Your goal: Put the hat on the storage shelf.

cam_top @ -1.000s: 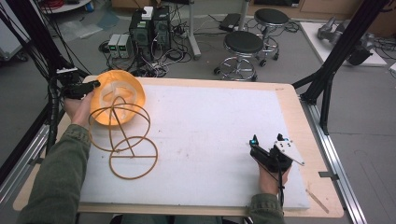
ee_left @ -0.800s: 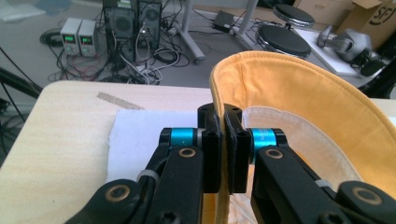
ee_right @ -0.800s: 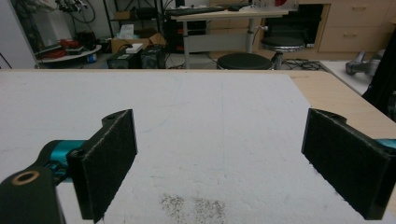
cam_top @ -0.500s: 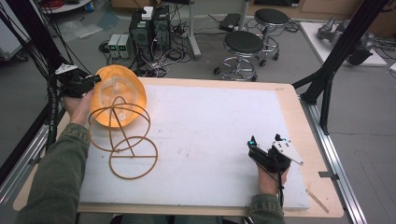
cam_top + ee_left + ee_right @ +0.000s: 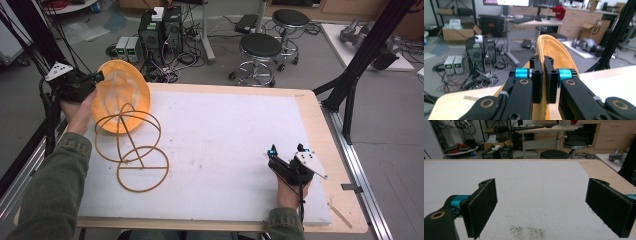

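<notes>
Orange bowl [image 5: 121,95] is lifted higher at the worktop's [image 5: 230,140] far-left corner, rim clamped by left gripper [image 5: 543,75]; right gripper [image 5: 541,207] is held wide open, empty.

The left gripper [image 5: 95,77], raised at the far left on an outstretched green-sleeved forearm, has its jaws clamped together. The right gripper [image 5: 286,155] sits low at the near right, jaws spread wide apart.
</notes>
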`<state>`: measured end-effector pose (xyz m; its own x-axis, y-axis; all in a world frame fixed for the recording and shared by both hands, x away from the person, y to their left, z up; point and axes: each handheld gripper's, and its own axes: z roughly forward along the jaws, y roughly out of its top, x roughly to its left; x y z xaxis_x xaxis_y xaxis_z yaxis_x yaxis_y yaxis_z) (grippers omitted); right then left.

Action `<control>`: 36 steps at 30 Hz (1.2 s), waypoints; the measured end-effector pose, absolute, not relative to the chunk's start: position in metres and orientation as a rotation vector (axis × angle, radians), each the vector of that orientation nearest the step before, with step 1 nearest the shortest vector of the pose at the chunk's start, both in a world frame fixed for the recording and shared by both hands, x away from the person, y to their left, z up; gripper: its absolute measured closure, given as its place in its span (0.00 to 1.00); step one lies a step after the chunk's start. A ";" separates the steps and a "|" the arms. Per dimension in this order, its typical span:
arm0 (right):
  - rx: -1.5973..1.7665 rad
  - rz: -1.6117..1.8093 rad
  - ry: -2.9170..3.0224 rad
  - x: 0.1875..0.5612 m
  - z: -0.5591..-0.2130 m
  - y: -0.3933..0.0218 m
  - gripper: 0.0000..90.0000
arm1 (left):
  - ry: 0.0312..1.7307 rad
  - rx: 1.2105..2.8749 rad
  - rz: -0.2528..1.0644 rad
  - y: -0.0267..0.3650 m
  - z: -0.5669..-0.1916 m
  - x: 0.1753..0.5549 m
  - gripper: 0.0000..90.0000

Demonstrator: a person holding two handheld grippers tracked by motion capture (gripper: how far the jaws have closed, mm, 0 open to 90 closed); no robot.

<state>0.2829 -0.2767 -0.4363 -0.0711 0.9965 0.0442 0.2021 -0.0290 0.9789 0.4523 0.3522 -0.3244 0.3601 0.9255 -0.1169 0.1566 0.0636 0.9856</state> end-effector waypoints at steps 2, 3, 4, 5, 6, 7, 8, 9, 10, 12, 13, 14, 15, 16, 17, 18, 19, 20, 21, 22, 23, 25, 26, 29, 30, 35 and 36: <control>1.354 1.188 1.402 0.284 -0.437 -0.277 0.10 | 1.063 1.370 0.791 0.356 -0.320 0.449 0.96; 1.357 1.186 1.404 0.285 -0.437 -0.278 0.10 | 1.058 1.358 0.795 0.357 -0.317 0.447 0.96; 1.357 1.183 1.407 0.285 -0.438 -0.279 0.10 | 1.053 1.350 0.798 0.358 -0.314 0.445 0.96; 1.360 1.187 1.400 0.286 -0.438 -0.279 0.10 | 1.047 1.350 0.802 0.359 -0.311 0.444 0.96; 1.360 1.187 1.400 0.286 -0.438 -0.279 0.10 | 1.037 1.347 0.814 0.358 -0.308 0.442 0.96; 1.366 1.194 1.397 0.285 -0.437 -0.280 0.10 | 1.029 1.349 0.818 0.358 -0.305 0.441 0.96; 1.367 1.195 1.396 0.286 -0.438 -0.280 0.10 | 1.020 1.345 0.820 0.358 -0.302 0.439 0.96; 1.367 1.195 1.396 0.286 -0.438 -0.280 0.10 | 1.010 1.342 0.828 0.356 -0.298 0.436 0.96; 1.368 1.199 1.394 0.286 -0.438 -0.279 0.10 | 0.999 1.336 0.832 0.355 -0.294 0.434 0.96; 1.369 1.204 1.397 0.287 -0.438 -0.280 0.10 | 0.977 1.323 0.843 0.351 -0.287 0.429 0.96; 1.375 1.205 1.399 0.287 -0.438 -0.280 0.10 | 0.968 1.321 0.848 0.350 -0.285 0.427 0.96; 1.375 1.205 1.399 0.287 -0.438 -0.280 0.10 | 0.955 1.315 0.851 0.348 -0.280 0.425 0.96; 1.379 1.213 1.398 0.288 -0.439 -0.280 0.10 | 0.939 1.311 0.860 0.346 -0.276 0.422 0.96; 1.389 1.217 1.394 0.287 -0.439 -0.280 0.10 | 0.925 1.312 0.870 0.344 -0.272 0.419 0.96; 1.389 1.217 1.394 0.287 -0.439 -0.280 0.10 | 0.908 1.310 0.878 0.342 -0.267 0.416 0.96; 1.384 1.218 1.393 0.287 -0.439 -0.281 0.10 | 0.897 1.311 0.883 0.340 -0.264 0.414 0.96; 1.389 1.220 1.391 0.287 -0.438 -0.281 0.10 | 0.884 1.311 0.894 0.339 -0.260 0.412 0.96; 1.390 1.223 1.391 0.287 -0.439 -0.282 0.10 | 0.865 1.314 0.902 0.337 -0.256 0.408 0.96; 1.389 1.223 1.392 0.287 -0.439 -0.282 0.10 | 0.853 1.313 0.903 0.335 -0.253 0.406 0.96; 1.389 1.224 1.393 0.287 -0.438 -0.282 0.10 | 0.840 1.315 0.905 0.334 -0.250 0.403 0.96; 1.389 1.224 1.393 0.287 -0.438 -0.282 0.10 | 0.830 1.317 0.907 0.333 -0.248 0.401 0.96; 1.385 1.227 1.394 0.287 -0.438 -0.282 0.10 | 0.810 1.319 0.904 0.331 -0.244 0.396 0.96; 1.385 1.227 1.394 0.287 -0.438 -0.282 0.10 | 0.804 1.314 0.899 0.330 -0.243 0.394 0.96; 1.389 1.233 1.408 0.287 -0.439 -0.281 0.10 | 0.770 1.311 0.893 0.325 -0.239 0.385 0.96; 1.390 1.235 1.409 0.287 -0.439 -0.281 0.10 | 0.757 1.311 0.893 0.323 -0.237 0.382 0.96; 1.397 1.241 1.415 0.287 -0.439 -0.280 0.10 | 0.678 1.366 0.934 0.311 -0.233 0.367 0.96; 1.397 1.241 1.415 0.287 -0.439 -0.280 0.10 | 0.656 1.376 0.940 0.309 -0.231 0.363 0.96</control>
<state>0.2869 -0.2799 -0.4388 -0.0949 0.9901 0.1035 0.2320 -0.0791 0.9695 0.3629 0.3086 -0.2315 0.5010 0.8550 0.1340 -0.1691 -0.0552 0.9841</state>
